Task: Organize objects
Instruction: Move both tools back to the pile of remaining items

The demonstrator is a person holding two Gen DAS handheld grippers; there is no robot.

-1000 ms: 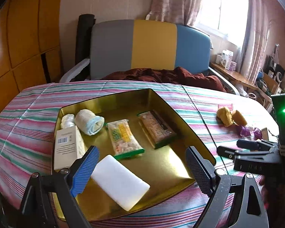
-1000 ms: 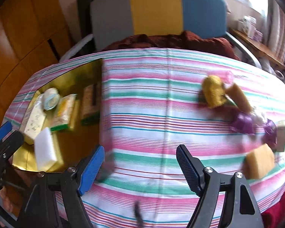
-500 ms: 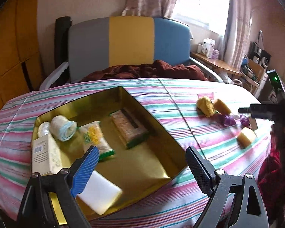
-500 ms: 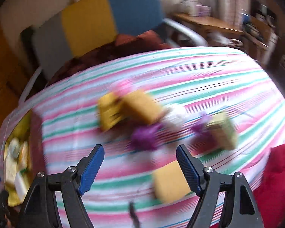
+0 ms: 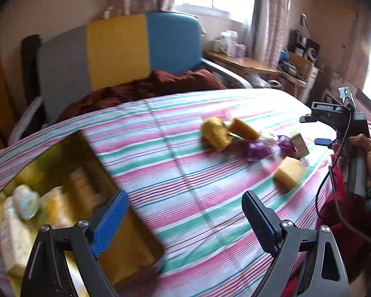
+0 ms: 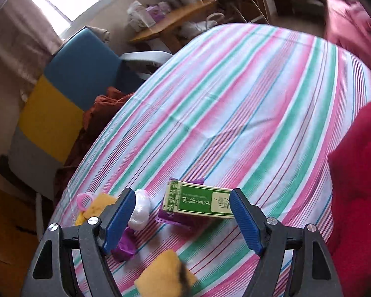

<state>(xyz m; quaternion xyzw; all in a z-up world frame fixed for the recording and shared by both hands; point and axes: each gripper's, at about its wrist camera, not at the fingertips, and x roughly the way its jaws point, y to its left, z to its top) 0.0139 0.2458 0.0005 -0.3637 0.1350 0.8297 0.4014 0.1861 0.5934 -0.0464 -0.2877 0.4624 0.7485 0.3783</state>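
Note:
A gold tray (image 5: 136,242) at the left of the striped table holds a white box (image 5: 13,242), a rolled cloth (image 5: 28,201) and snack packets (image 5: 84,185). Loose items lie at the right: yellow sponges (image 5: 289,173) (image 6: 164,276), purple wrappers (image 5: 257,149) (image 6: 125,246), a green box (image 6: 200,201), a white bag (image 6: 139,209) and a pink ring (image 6: 84,200). My left gripper (image 5: 185,220) is open and empty above the tray's right edge. My right gripper (image 6: 181,219) is open and empty, just above the green box; it also shows in the left wrist view (image 5: 334,121).
A grey, yellow and blue chair (image 5: 118,47) with a dark red cloth (image 5: 146,89) stands behind the table. A wooden shelf (image 5: 244,63) with clutter runs along the window wall. A red garment (image 6: 358,185) is at the table's right edge.
The left gripper has swung right, away from the tray towards the loose items. The right gripper has moved right across the table and down over the green box.

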